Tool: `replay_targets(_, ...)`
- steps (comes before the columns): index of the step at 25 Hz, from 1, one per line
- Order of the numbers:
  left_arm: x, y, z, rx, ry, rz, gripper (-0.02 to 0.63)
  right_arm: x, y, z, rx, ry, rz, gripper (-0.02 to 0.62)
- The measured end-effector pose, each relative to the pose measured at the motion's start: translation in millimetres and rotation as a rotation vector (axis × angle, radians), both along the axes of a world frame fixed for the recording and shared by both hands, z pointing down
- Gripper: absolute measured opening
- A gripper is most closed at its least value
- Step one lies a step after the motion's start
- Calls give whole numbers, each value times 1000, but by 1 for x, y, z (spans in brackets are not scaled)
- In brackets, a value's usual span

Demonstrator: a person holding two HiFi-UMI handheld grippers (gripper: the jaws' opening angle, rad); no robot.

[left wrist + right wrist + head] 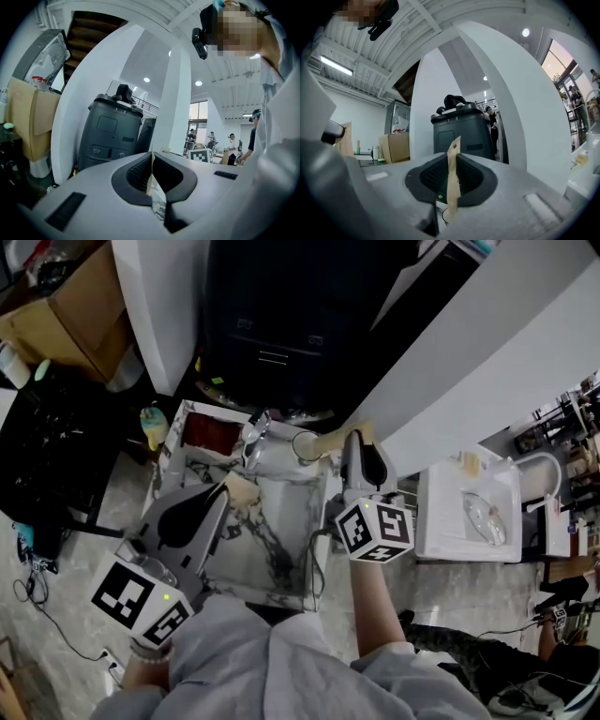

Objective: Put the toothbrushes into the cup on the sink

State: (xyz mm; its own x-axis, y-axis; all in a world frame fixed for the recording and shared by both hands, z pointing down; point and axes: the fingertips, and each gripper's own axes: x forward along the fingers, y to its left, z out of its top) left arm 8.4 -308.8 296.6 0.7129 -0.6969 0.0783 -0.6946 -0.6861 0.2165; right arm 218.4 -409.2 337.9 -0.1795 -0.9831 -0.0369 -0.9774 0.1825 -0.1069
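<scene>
Left tongs [151, 169]: the jaws are closed flat on the left packet [151, 187], a thin tan paper sleeve seen edge-on between the pads. The tongs point level.

Left packet, from the head view: its pale end sticks out past the jaw tips, above the left half of the sink [272, 554]. It is clear of the basin floor.

Right tongs [452, 174]: the jaws are pressed onto the right packet [453, 185], another tan paper strip. It stands upright between the pads and rises above them.

Right packet, from the head view: it runs leftward from the jaw tips along the back right corner of the sink. Its far end overlaps the rim of the cup [306, 445] (whether it touches the rim cannot be told).

Toothbrushes: only the paper sleeves show, and no bristles or handle can be made out in either view.

Cup: it is pale, with a round open mouth, and stands at the back edge of the sink just right of the faucet [255, 441]. Nothing can be made out inside it.

Sink: it is marble-patterned with dark veins and sits directly below both tongs.

Behind the sink: a dark bin [281, 324] stands against a white column. It shows in both gripper views beyond the jaws.

Elsewhere: a second white basin [469, 512] sits well to the right, and a cardboard box [80, 306] is at the far left.
</scene>
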Motion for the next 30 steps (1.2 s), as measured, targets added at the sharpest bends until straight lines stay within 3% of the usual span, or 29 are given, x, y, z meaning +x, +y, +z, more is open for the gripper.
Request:
replay_targets(7, -4, -4, 3, -3, -11, -12, 6, 6, -20, 38, -61, -28, 1, 38)
replay_targets(19, -22, -12, 14, -27, -14, -68, 6, 5, -40, 105, -239, 16, 11, 40)
replay_targets(23, -27, -13, 15, -30, -10, -80, 6, 2, -42, 109, -253, 61, 8, 44)
replay_targets(27, -27, -15, 16, -31, -7, -79, 6, -3, -43, 111, -282, 92, -15, 110)
replay_targets(30, -25, -16, 15, -30, -5, -72, 6, -2, -40, 106, -280, 89, -12, 115)
